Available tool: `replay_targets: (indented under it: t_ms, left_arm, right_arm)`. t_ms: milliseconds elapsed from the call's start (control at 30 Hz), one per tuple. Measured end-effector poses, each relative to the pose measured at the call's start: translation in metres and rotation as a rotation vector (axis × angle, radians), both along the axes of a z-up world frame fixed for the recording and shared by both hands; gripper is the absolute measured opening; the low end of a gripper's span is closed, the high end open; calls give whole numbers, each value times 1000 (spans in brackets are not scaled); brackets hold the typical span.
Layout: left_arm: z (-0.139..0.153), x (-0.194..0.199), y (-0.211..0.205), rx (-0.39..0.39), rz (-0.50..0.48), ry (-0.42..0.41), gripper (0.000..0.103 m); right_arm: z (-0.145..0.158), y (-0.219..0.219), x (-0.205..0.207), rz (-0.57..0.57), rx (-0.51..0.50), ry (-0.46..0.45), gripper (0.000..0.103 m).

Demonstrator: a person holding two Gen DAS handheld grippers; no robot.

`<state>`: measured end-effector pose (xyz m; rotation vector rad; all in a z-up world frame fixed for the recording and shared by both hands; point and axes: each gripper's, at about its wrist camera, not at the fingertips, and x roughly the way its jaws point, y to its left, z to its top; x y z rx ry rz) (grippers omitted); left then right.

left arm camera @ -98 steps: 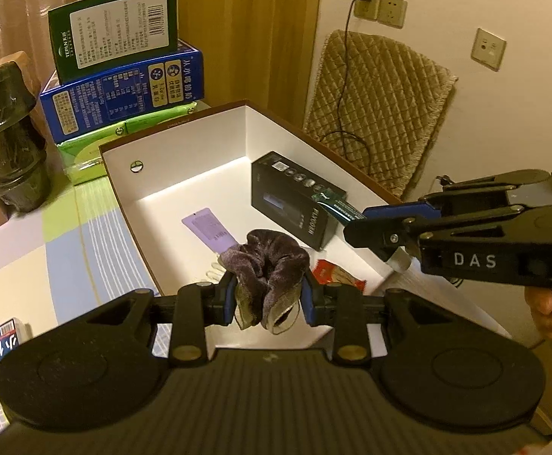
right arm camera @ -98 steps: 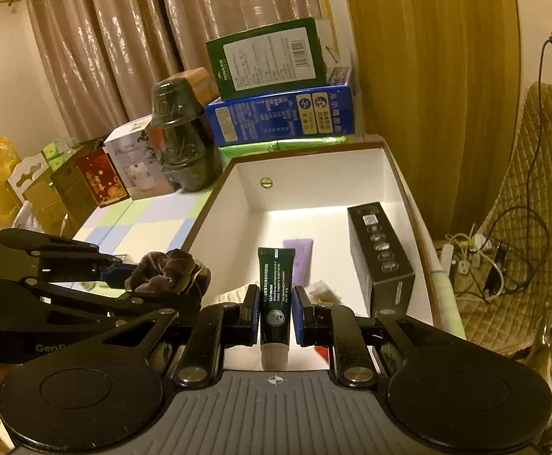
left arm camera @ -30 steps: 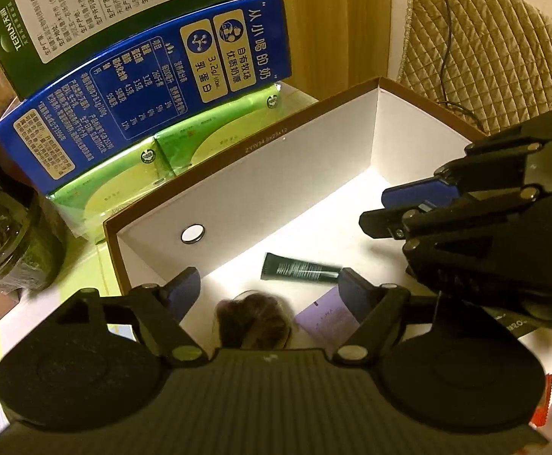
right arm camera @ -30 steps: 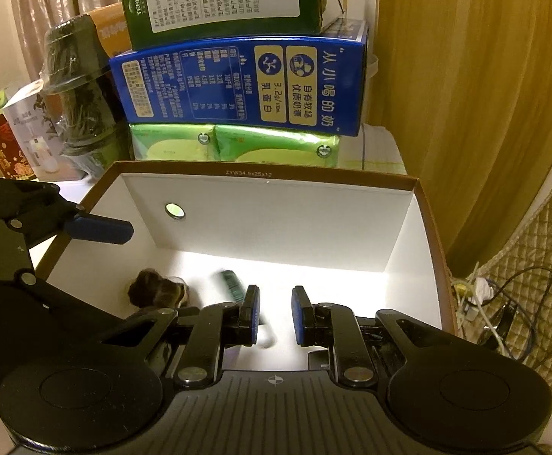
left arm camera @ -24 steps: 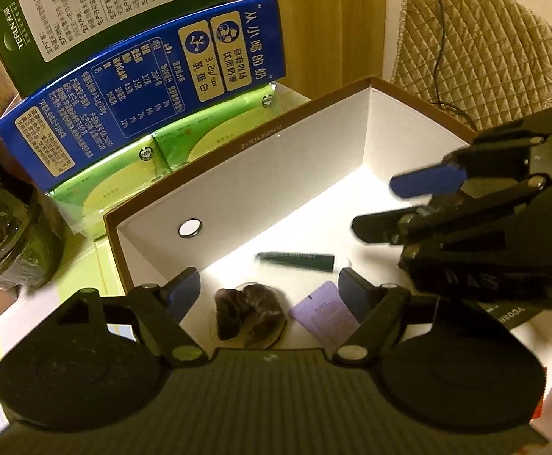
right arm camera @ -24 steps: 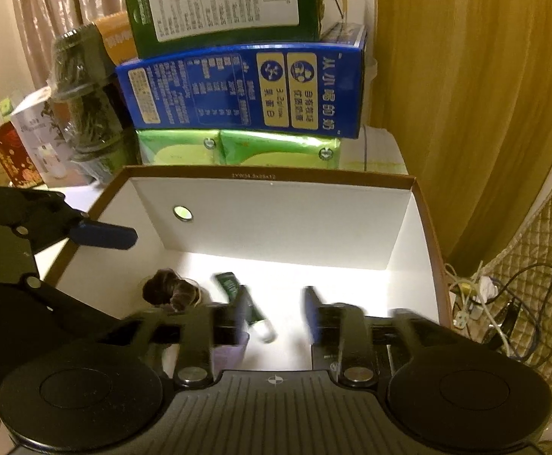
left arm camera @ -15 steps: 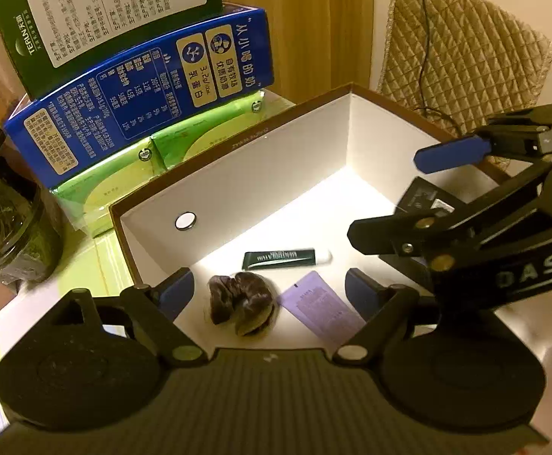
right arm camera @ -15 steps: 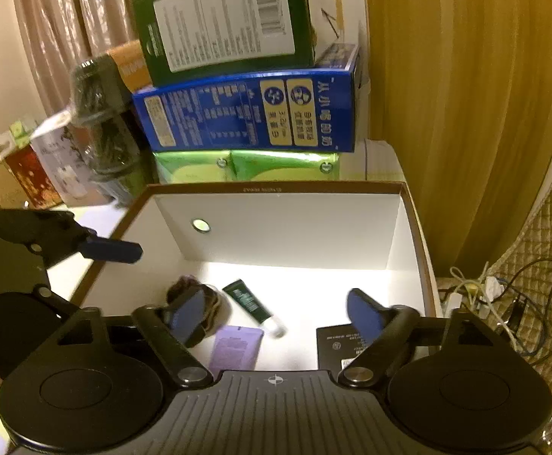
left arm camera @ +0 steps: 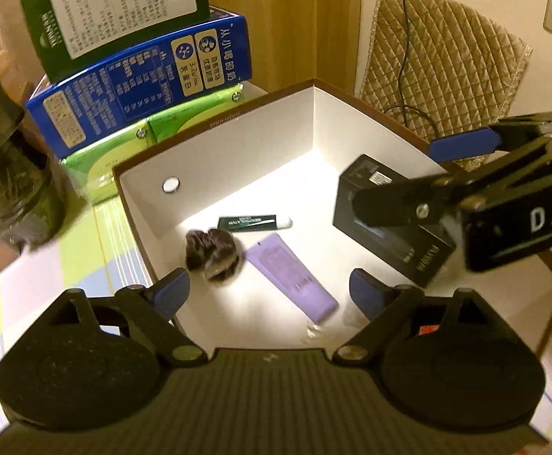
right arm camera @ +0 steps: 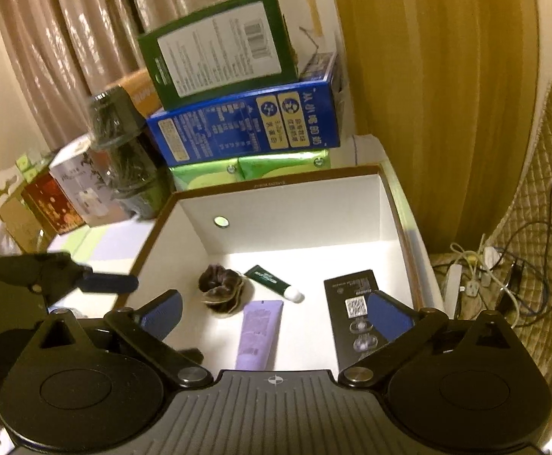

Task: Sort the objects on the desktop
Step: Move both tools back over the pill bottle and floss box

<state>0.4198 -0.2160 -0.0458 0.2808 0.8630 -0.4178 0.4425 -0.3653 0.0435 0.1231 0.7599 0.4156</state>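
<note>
A brown-rimmed white box (left arm camera: 238, 140) (right arm camera: 276, 220) holds a dark scrunchie (left arm camera: 211, 252) (right arm camera: 221, 290), a green tube (left arm camera: 253, 223) (right arm camera: 274, 282), a purple tube (left arm camera: 291, 276) (right arm camera: 258, 331) and a black box (left arm camera: 389, 223) (right arm camera: 355, 314). My left gripper (left arm camera: 270, 290) hangs above the box's near side, its jaws opening, nothing between them. My right gripper (right arm camera: 274, 313) is also above the box, jaws opening wide and empty. In the left wrist view the right gripper (left arm camera: 408, 174) reaches in from the right. The left gripper's fingers (right arm camera: 97, 282) show at the left of the right wrist view.
Behind the box stand stacked cartons: green packs (left arm camera: 124, 144), a blue carton (left arm camera: 143, 83) (right arm camera: 245, 121) and a dark green one (right arm camera: 222, 53). A dark jar (right arm camera: 124, 151) and small boxes (right arm camera: 60, 189) stand to the left. A quilted chair (left arm camera: 442, 60) and cables (right arm camera: 503, 265) lie right.
Both grippers let go of the scrunchie and the green tube into the box, opened wide, and pulled back and up. The two items now lie on the box floor.
</note>
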Motion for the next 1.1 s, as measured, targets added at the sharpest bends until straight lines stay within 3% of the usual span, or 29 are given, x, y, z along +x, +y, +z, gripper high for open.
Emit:
replay_targets:
  t_ms: [567,1100]
  left_arm:
    - [36,-77,39,-69,120,12,91]
    - [42,-151,78,-110,168,44,91]
  right_arm:
    - [23,-8,-81,-65,39,-20,101]
    - [24,13,-157,-62,10,16,101]
